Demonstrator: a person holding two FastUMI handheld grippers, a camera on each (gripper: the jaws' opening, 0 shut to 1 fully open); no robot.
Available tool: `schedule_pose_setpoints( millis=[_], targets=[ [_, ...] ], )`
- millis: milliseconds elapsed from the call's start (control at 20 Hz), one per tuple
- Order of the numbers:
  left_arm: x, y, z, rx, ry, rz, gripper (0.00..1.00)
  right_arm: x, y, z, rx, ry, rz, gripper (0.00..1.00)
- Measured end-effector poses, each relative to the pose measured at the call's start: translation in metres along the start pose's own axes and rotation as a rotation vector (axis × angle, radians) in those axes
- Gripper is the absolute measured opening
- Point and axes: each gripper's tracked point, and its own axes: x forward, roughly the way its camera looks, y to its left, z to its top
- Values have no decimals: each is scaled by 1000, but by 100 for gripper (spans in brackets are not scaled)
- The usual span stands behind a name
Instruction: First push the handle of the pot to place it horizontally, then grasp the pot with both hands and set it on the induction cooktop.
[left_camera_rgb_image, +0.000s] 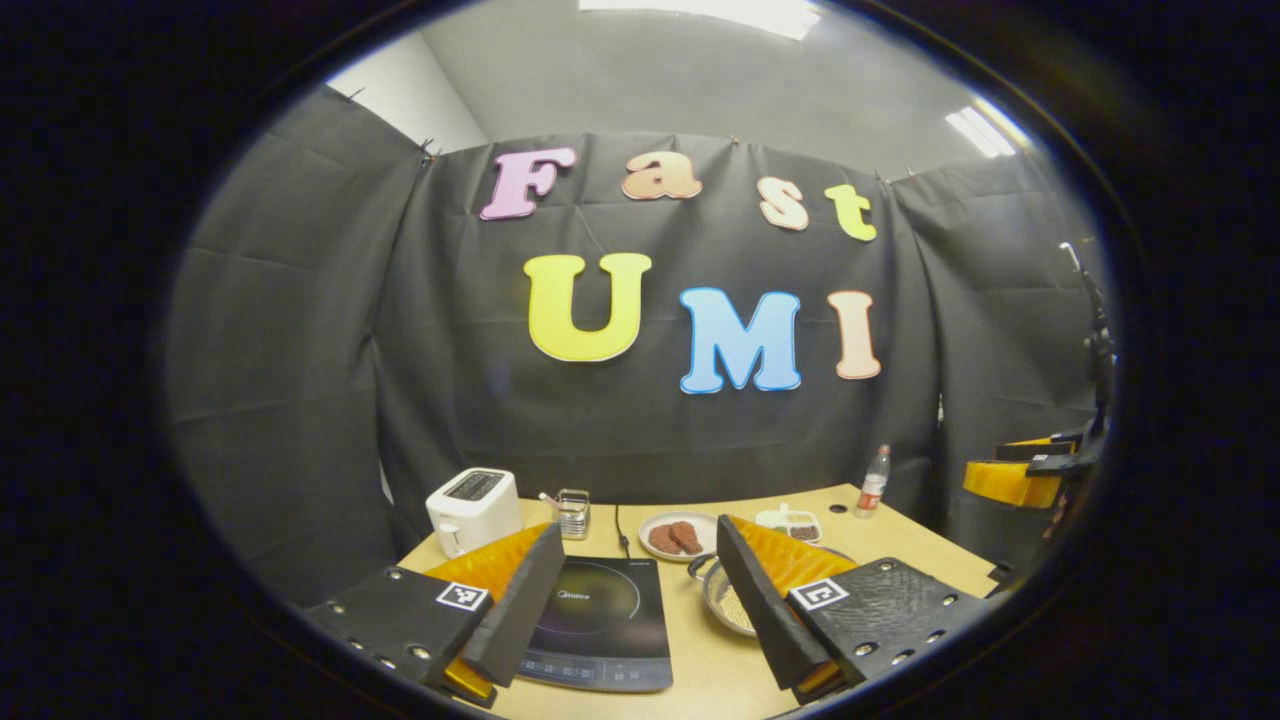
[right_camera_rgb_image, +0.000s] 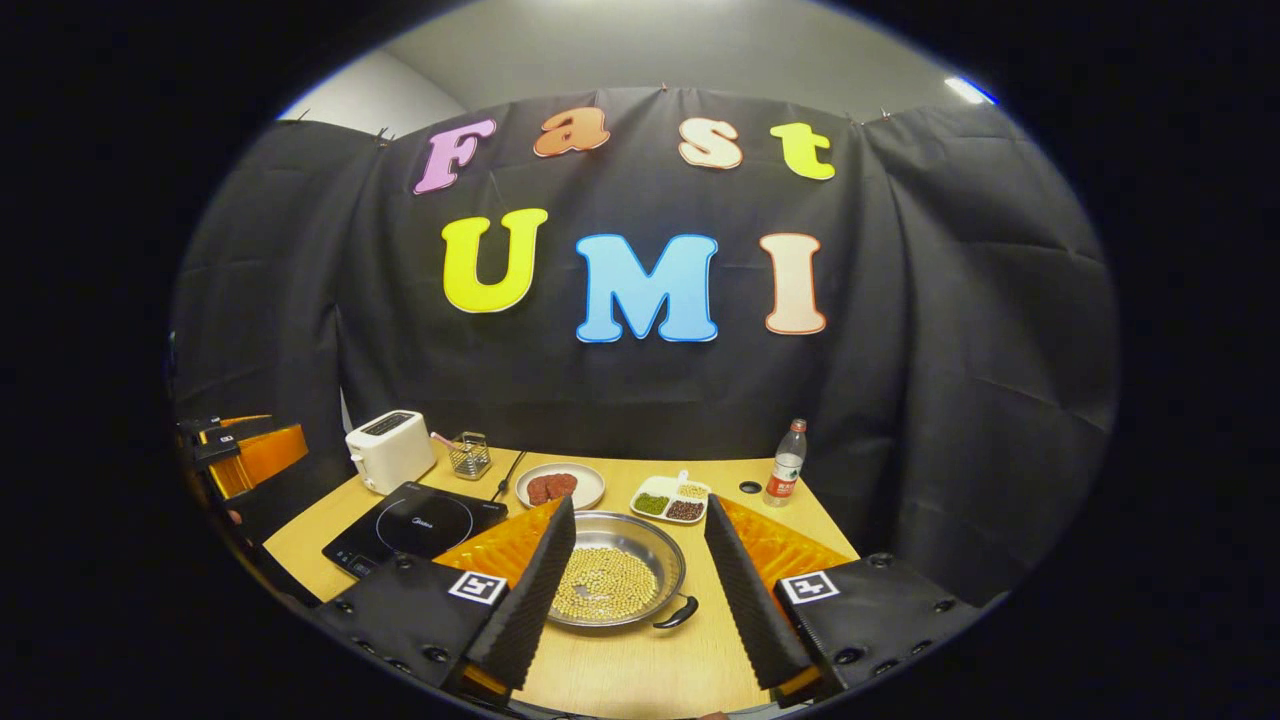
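A steel pot (right_camera_rgb_image: 615, 580) holding pale beans sits on the wooden table (right_camera_rgb_image: 620, 670), in front of my right gripper (right_camera_rgb_image: 638, 503), which is open and above the table. One black loop handle (right_camera_rgb_image: 678, 612) shows at the pot's near right rim. The pot's left side is hidden behind my left finger. The black induction cooktop (right_camera_rgb_image: 415, 530) lies to the pot's left. In the left gripper view, the cooktop (left_camera_rgb_image: 600, 620) lies between the fingers of my open left gripper (left_camera_rgb_image: 637, 528). There the pot (left_camera_rgb_image: 725, 600) is partly hidden by the right finger, with a handle (left_camera_rgb_image: 697, 565) on its far left.
A white toaster (right_camera_rgb_image: 390, 450) and a wire basket (right_camera_rgb_image: 468, 455) stand at the back left. A plate of meat (right_camera_rgb_image: 552, 487), a sectioned dish of beans (right_camera_rgb_image: 670, 500) and a bottle (right_camera_rgb_image: 787, 464) line the back. The cooktop's cable (left_camera_rgb_image: 620, 530) runs backward.
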Motion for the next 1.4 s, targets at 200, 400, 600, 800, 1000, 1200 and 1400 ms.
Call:
schedule_pose_setpoints(
  millis=[200, 400, 600, 800, 1000, 1200, 1400],
  targets=[
    [2, 8, 2, 3, 5, 6, 93, 10, 16, -3, 0, 46, 57, 49],
    [1, 15, 10, 7, -5, 14, 93, 16, 27, -2, -1, 71, 92, 6],
    [0, 19, 9, 10, 8, 28, 93, 22, 48, -18, -5, 145, 200, 2],
    [4, 16, 3, 20, 36, 39, 93, 24, 61, -44, 24, 277, 303, 2],
    [7, 19, 0, 15, 52, 86, 93, 34, 60, -86, 28, 418, 352, 2],
    [10, 20, -3, 29, 74, 123, 93, 45, 44, -128, 42, 531, 372, 2],
    [16, 20, -6, 26, 95, 195, 93, 56, 33, -165, 135, 622, 397, 2]
  ],
)
